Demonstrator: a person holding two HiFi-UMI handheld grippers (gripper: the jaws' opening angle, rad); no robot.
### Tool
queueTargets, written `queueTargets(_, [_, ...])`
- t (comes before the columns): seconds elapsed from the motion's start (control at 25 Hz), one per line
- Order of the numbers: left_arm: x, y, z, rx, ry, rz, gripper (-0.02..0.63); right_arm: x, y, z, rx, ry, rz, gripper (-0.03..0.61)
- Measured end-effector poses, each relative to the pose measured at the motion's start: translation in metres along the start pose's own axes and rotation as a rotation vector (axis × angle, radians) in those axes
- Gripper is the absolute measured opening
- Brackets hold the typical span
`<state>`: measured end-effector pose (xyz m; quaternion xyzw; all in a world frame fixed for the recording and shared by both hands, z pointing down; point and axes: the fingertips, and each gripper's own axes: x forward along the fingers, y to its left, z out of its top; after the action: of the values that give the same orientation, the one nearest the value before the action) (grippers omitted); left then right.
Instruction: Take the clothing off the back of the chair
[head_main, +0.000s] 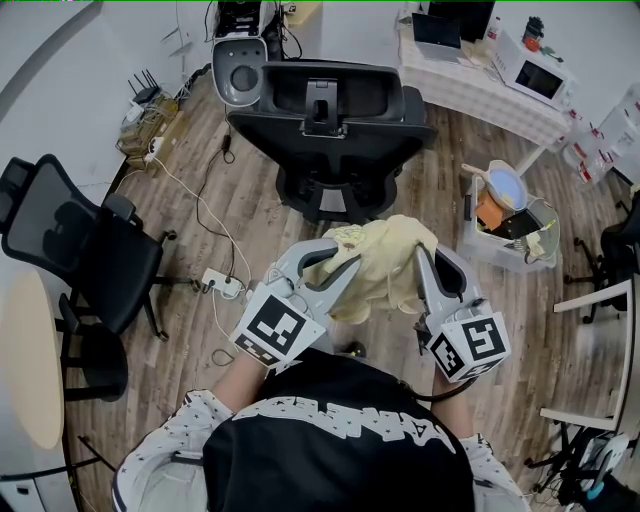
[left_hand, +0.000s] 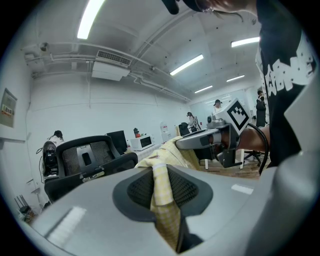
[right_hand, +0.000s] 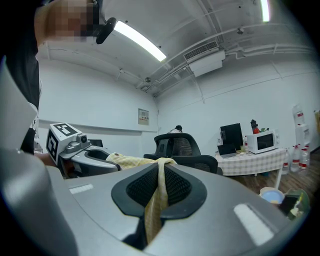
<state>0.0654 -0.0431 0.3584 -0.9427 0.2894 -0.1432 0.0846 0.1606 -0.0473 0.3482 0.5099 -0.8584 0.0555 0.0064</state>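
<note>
A pale yellow checked garment (head_main: 378, 262) hangs bunched between my two grippers, in front of the person's chest and clear of the black office chair (head_main: 330, 110) ahead. My left gripper (head_main: 340, 265) is shut on one side of the cloth. My right gripper (head_main: 420, 258) is shut on the other side. In the left gripper view the fabric (left_hand: 162, 187) is pinched between the jaws of the left gripper (left_hand: 161, 170), with the right gripper (left_hand: 202, 141) beyond. In the right gripper view a fold of the cloth (right_hand: 157, 195) runs through the jaws of the right gripper (right_hand: 161, 167). The chair's back is bare.
A second black chair (head_main: 90, 250) stands at the left beside a round table's edge (head_main: 30, 360). A power strip with cables (head_main: 222, 284) lies on the wooden floor. A white bin of items (head_main: 510, 215) is at the right, and a table with a microwave (head_main: 535, 75) behind it.
</note>
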Motion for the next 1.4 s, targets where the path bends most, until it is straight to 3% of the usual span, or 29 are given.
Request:
queueTargets(0.72, [0.030,-0.015,-0.002,0.007,0.008,-0.113,0.063,-0.019,-0.027,-0.011,0.049,0.005,-0.106,0.041])
queueTargets(1.4, [0.020,-0.002,-0.009,-0.007,0.011,-0.095,0.063,-0.003,-0.012,-0.011,0.018,0.028,-0.076,0.041])
